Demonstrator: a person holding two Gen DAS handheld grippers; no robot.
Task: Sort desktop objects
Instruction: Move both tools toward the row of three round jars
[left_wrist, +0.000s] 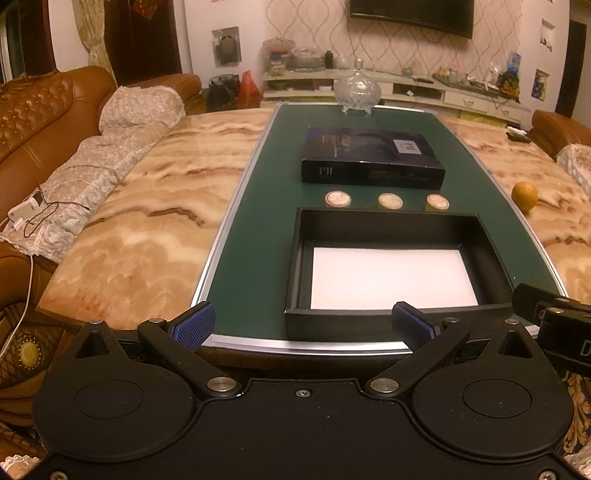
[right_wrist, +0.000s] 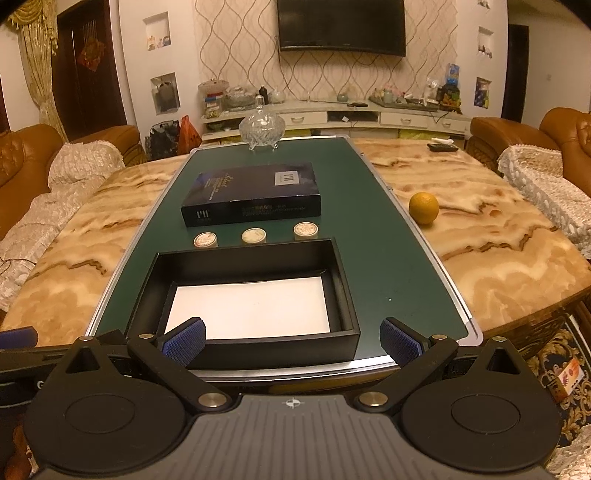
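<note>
An open black box (left_wrist: 391, 226) (right_wrist: 243, 258) with a white sheet on its floor sits at the near end of the green mat (left_wrist: 266, 206) (right_wrist: 373, 236). Just behind it stand three small round tins in a row (left_wrist: 390, 201) (right_wrist: 253, 235). Further back lies the dark box lid (left_wrist: 373, 157) (right_wrist: 255, 192), closed side up. My left gripper (left_wrist: 306, 326) is open and hangs before the table's near edge. Likewise open, my right gripper (right_wrist: 293, 339) hovers at the box's front wall. Neither holds anything.
An orange (left_wrist: 524, 195) (right_wrist: 423, 207) rests on the marble tabletop (left_wrist: 147, 206) right of the mat. A lidded glass bowl (left_wrist: 357, 90) (right_wrist: 262, 127) stands at the mat's far end. Leather sofas (left_wrist: 40, 122) (right_wrist: 517, 129) flank the table. The right gripper's body (left_wrist: 554, 314) shows at right.
</note>
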